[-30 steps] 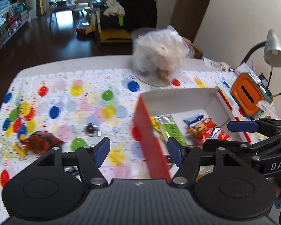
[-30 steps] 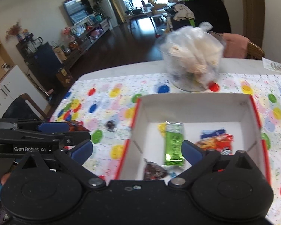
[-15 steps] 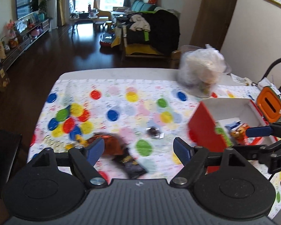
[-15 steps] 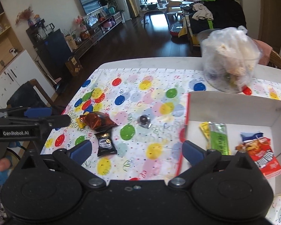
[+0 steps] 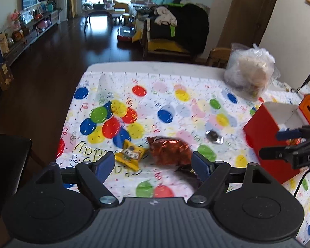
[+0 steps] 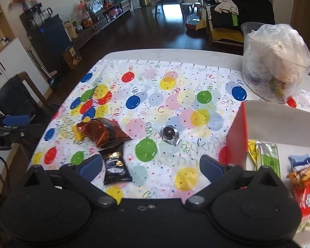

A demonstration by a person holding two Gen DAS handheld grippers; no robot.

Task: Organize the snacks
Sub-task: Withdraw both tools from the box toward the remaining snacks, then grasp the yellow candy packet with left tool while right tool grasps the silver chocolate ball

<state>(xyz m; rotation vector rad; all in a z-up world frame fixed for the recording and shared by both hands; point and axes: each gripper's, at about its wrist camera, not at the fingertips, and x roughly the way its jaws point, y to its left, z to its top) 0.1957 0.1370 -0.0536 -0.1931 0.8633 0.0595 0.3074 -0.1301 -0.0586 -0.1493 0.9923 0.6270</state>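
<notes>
Left gripper [image 5: 153, 165]: held above the desk [image 5: 155, 67] with jaws spread wide, nothing between them; its blue fingertips [image 5: 104, 165] are seen at 9 and 3 o'clock of the gap.

Right gripper [image 6: 149, 166]: likewise spread wide and holding nothing, above the balloon-print cloth [image 6: 175, 95].

Red foil snack bag [image 5: 169, 149]: lying on the cloth just beyond the left gripper's gap, at 12 to 1 o'clock; in the right wrist view it lies at 11 o'clock of the right gripper.

Yellow snack packet [image 5: 131, 155]: touching the red foil bag at its 9 o'clock side, partly tucked under it in the right wrist view.

Black snack packet [image 6: 114, 165]: flat on the cloth, its far end touching the red foil bag, just beside the right gripper's left fingertip.

Foil-wrapped round candy [image 6: 169, 134]: alone on the cloth, between the red foil bag and the box, at 12 o'clock of the right gripper.

Red-sided box [image 6: 236, 136]: white inside, at 3 o'clock of the right gripper; a green bar [image 6: 268, 157], a yellow packet [image 6: 251, 150], a blue packet [image 6: 300, 161] and an orange-red snack bag [image 6: 308, 188] are contained in it.

Clear tub with plastic bag [image 6: 277, 62]: at the desk's far edge, at 1 o'clock, apart from the box
</notes>
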